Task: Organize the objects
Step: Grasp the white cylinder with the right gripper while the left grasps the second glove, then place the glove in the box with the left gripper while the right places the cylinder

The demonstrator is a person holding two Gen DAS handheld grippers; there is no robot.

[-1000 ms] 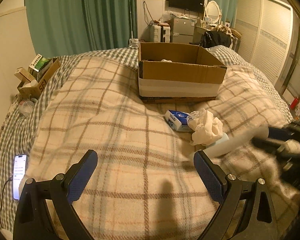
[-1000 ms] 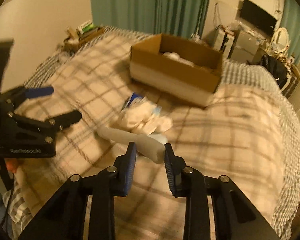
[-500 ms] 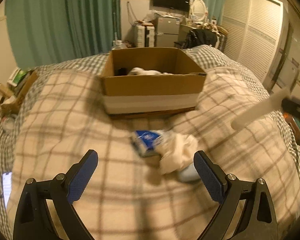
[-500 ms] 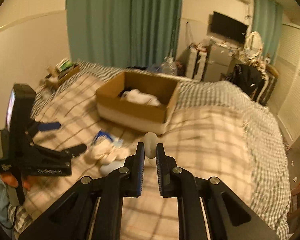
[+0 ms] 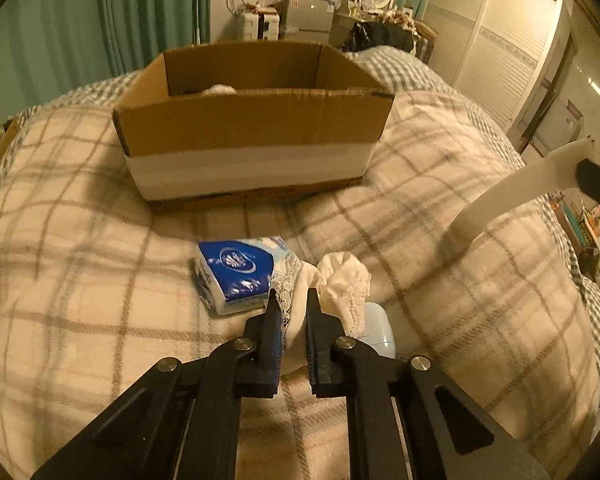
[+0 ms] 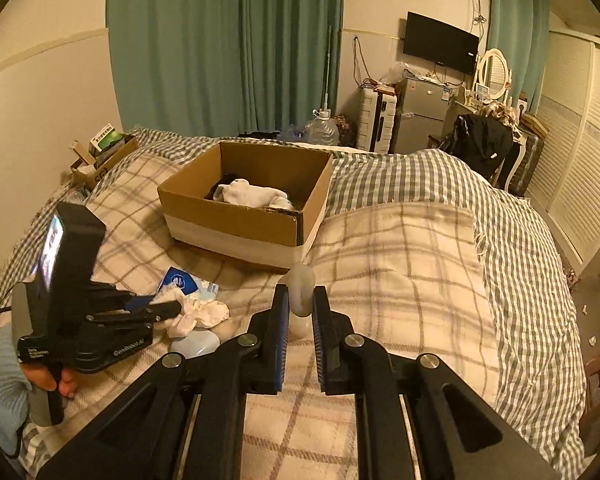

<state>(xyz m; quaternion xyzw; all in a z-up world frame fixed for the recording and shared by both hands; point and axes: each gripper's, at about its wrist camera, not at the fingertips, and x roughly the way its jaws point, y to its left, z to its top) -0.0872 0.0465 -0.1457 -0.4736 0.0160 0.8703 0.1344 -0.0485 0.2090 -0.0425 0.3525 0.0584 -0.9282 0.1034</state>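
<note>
An open cardboard box [image 5: 256,128] stands on the plaid bed, with white clothes [image 6: 252,194] inside. My left gripper [image 5: 291,300] is shut on a white lacy cloth [image 5: 340,280] lying on the bed beside a blue tissue pack [image 5: 236,276] and over a pale blue object [image 5: 378,332]. My right gripper [image 6: 301,300] is shut on a white tube [image 6: 300,288] and holds it above the bed; the tube also shows at the right of the left wrist view [image 5: 512,192]. The left gripper shows in the right wrist view [image 6: 160,310].
A small carton of items [image 6: 104,148] sits at the bed's far left edge. A fridge [image 6: 420,116], suitcase, water bottles and a chair with dark clothes stand beyond the bed. Wardrobe doors [image 6: 580,140] are on the right.
My left gripper moved forward to the cloth and shut on it. My right gripper lifted the white tube off the bed and up to the right.
</note>
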